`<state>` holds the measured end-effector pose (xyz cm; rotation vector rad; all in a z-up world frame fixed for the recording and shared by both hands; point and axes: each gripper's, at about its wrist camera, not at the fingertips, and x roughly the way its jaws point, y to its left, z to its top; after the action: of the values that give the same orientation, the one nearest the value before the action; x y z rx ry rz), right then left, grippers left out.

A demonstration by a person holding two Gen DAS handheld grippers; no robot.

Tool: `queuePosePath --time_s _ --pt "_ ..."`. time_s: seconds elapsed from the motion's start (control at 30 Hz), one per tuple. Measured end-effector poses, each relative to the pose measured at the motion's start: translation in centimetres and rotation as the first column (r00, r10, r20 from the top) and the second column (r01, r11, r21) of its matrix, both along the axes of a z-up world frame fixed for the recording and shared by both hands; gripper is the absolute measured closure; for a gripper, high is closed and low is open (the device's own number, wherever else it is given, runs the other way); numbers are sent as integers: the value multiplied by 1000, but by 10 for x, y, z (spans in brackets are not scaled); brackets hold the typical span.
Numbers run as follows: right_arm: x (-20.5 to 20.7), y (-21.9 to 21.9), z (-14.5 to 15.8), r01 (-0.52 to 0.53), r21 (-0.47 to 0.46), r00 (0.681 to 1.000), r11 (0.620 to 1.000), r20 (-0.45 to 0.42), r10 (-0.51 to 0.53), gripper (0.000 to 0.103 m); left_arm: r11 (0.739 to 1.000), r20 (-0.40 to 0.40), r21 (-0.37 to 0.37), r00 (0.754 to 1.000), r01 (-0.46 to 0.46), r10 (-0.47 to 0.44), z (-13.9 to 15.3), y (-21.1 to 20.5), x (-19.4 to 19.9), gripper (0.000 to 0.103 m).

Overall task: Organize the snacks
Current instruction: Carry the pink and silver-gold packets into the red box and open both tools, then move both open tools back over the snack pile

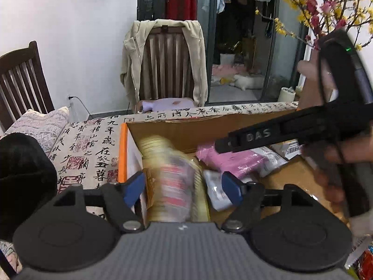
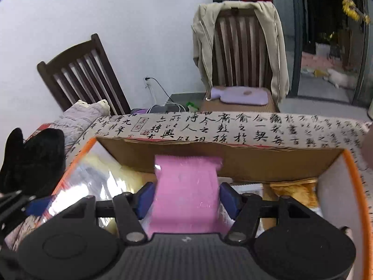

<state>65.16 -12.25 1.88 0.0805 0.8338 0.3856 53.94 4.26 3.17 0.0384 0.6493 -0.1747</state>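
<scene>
Left hand-held gripper [image 1: 184,187]: jaws apart over the cardboard box [image 1: 209,128], pads clear of the blurred striped snack pack [image 1: 177,184] between them.
Right hand-held gripper [image 2: 186,197]: clamped on the pink snack packet [image 2: 186,186], above the box.
Box: on the calligraphy-print counter [image 1: 93,149]; its far wall lies at 12 o'clock of both grippers.

We see matt brown cardboard box [image 2: 256,163], glossy pink plastic packet [image 2: 186,191], calligraphy-printed cloth table cover [image 2: 233,126], dark wooden chair [image 2: 81,74].
</scene>
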Motion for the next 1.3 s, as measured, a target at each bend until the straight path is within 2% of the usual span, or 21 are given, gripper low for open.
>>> queuePosePath --time_s 0.2,0.3,0.53,0.8,0.97,1.03,1.1,1.3 --pt "-14 -9 10 -9 27 1000 1000 26 8 39 1000 25 -21 1000 -4 4 12 12 -13 23" --pt "-35 -21 26 -29 37 998 999 55 26 38 1000 60 -3 998 -15 15 28 18 -33 23" --pt "-115 -52 67 -64 40 989 997 134 58 28 1000 150 -10 988 -19 20 72 38 -98 16" --pt "-208 -82 97 -63 56 973 996 226 49 15 998 210 -29 976 -57 62 95 36 -177 10" --pt "-274 -101 99 -33 44 959 999 284 19 12 998 245 -24 968 -51 56 96 23 -233 5" --pt "-304 -109 96 -18 36 950 999 311 6 6 999 247 -30 968 -44 50 95 18 -254 3" --pt "-334 -117 91 -7 42 942 999 336 -7 2 998 244 -49 969 -38 48 91 14 -278 3" --pt "-414 -129 64 54 8 929 999 366 -53 1 991 188 -129 980 -44 68 71 10 -332 2"
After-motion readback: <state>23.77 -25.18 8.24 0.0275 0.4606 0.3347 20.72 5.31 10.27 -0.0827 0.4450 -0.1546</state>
